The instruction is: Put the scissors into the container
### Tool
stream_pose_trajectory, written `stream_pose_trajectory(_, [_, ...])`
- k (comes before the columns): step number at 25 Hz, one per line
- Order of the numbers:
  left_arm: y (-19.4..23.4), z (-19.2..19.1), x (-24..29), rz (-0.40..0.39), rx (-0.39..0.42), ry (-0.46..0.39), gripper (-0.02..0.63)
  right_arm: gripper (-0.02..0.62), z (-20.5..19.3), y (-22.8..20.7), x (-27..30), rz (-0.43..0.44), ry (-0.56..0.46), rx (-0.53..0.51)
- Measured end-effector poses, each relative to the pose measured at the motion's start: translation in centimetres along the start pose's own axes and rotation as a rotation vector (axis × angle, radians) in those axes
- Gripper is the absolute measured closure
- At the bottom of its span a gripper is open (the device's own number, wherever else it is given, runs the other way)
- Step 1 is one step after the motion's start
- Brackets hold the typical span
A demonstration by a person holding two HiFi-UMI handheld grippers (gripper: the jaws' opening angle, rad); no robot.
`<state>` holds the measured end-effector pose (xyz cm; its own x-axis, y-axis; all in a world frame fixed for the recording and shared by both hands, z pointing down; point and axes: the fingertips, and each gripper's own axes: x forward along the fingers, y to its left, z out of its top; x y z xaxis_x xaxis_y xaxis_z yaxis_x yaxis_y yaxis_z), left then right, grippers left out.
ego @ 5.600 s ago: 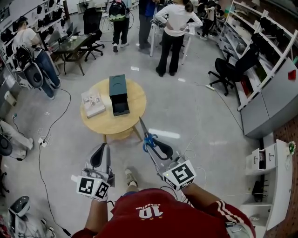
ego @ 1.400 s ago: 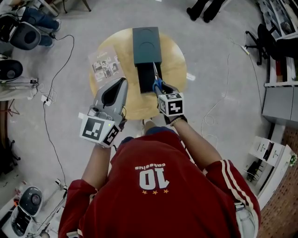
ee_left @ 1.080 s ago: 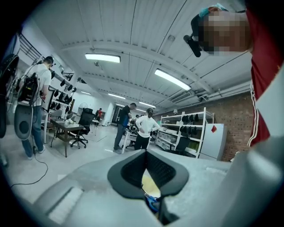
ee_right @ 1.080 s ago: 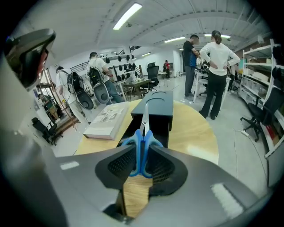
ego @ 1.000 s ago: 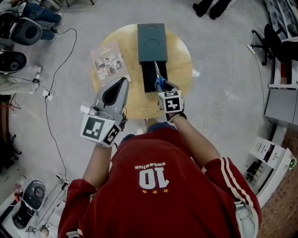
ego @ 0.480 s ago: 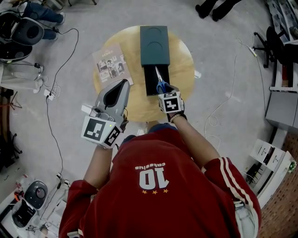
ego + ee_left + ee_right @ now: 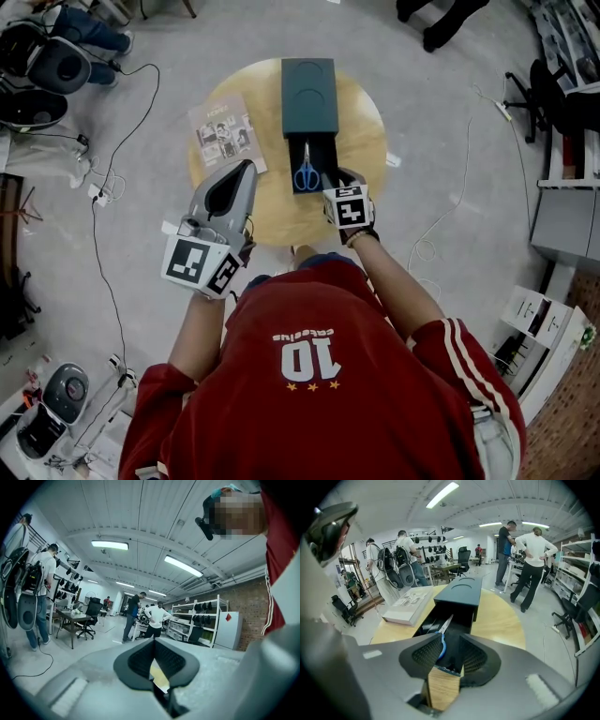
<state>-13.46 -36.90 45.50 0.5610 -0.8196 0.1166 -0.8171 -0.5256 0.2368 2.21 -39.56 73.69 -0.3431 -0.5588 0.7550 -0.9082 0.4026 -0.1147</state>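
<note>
Lying flat in the open drawer of the container (image 7: pixel 308 94), the scissors (image 7: pixel 306 169) point their steel blades toward the container's closed body. Their blue plastic loops sit at the drawer's near end, which suggests the placing itself is done.

The right gripper (image 7: pixel 340 178) hangs at that near end of the drawer. Its jaws are opening, and in the right gripper view the blue handle (image 7: pixel 440 645) shows through the gap while the ribbed black pads stand clear of it on both sides. The gripper looks placed for letting go rather than for carrying: low, lined up along the drawer's length, with room to draw back toward the person.

The container is a long box with a matte dark-green shell, a faint circle pressed into its lid, and a black-lined drawer slid out toward the person. It stands on a round table (image 7: pixel 361 141) of pale, smooth wood.

To the container's left, and nearer the person than its drawer, the left gripper (image 7: pixel 242 173) is held off the table's edge and takes no part. Its view shows the tips of its grey, dark-padded jaws drawn together on nothing, aimed at the room's ceiling lights.

Further left of the container, a thin printed booklet (image 7: pixel 223 131) lies flat with its glossy cover up, well clear of the drawer's path.
</note>
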Motion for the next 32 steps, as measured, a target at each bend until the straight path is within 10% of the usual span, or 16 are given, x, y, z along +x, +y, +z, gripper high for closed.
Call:
stream_pose_trajectory(12, [-2.1, 1.8, -2.9, -0.003, 0.037, -0.061, 0.604, 0.472, 3.3, -0.9, -7.0, -0.038, -0.123, -0.013])
stream_pose_trajectory(32, [-7.8, 6.3, -10.1, 0.005, 0.146, -0.154, 0.604, 0.473, 14.1, 8.4, -30.2, 0.116, -0.624, -0.118])
